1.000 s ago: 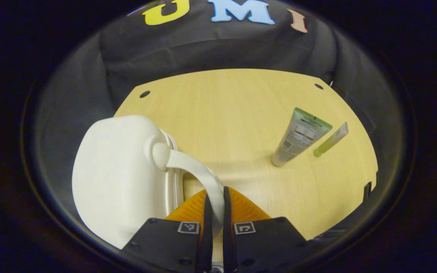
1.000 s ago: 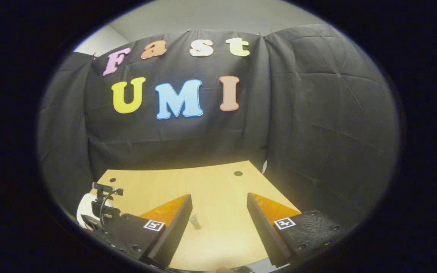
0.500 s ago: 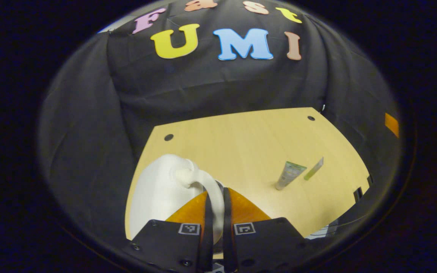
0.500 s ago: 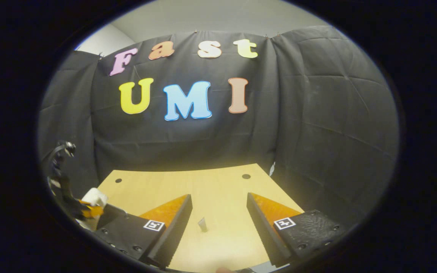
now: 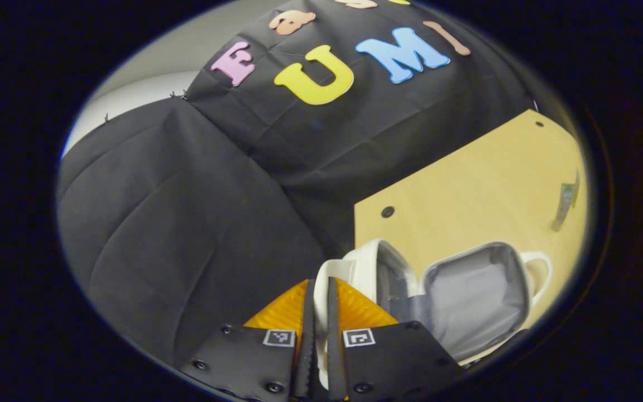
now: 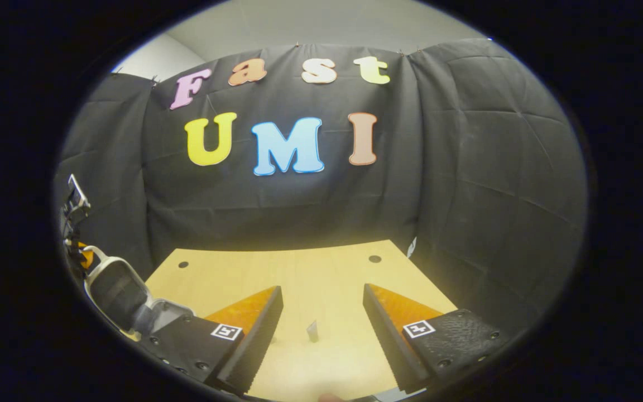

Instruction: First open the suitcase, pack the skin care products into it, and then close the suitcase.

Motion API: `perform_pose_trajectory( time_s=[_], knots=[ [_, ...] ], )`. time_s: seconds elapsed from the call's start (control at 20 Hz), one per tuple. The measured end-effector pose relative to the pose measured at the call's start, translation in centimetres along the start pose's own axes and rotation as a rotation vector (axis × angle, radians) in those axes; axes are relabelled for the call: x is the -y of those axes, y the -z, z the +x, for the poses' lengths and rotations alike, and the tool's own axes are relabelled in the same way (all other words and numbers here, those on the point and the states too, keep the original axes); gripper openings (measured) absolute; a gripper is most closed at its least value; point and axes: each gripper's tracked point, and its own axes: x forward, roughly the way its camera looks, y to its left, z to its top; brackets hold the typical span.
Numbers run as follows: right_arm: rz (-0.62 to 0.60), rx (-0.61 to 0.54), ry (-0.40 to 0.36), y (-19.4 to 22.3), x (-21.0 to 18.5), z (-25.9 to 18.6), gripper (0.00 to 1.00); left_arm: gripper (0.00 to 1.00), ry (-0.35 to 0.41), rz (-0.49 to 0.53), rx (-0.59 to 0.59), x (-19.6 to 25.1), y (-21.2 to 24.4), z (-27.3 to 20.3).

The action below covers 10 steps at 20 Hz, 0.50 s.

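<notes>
Wooden table (image 6: 299, 268) under both grippers, black cloth wall behind. I see the left gripper (image 5: 320, 312) clamped on the white handle (image 5: 321, 290) of the suitcase (image 5: 466, 296), which lies open, grey lining showing. Right gripper (image 6: 321, 324) hovers with fingers apart, gripping nothing. Tubes (image 5: 566, 198) lie on the table well apart from the suitcase, toward the table's far edge.
</notes>
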Motion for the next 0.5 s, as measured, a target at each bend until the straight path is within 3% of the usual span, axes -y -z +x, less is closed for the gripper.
perform_pose_trajectory(
  time_s=[0.3,0.35,0.45,0.5],
  knots=[
    [-0.012,-0.007,0.016,0.4,0.3,-0.3,0.88,0.17,-0.144,-0.022,-0.121,-5.6,6.7,5.4],
    [-0.012,-0.011,0.021,0.6,0.4,-0.3,0.88,0.25,-0.136,-0.052,-0.127,-5.8,7.2,5.3],
    [-0.003,-0.02,0.024,1.0,0.5,-0.4,0.88,0.52,-0.068,-0.141,-0.119,-4.5,7.6,5.0],
    [0.003,-0.027,0.021,1.2,0.4,-0.4,0.87,0.75,-0.044,-0.164,-0.111,-3.5,7.5,4.6]
  ],
)
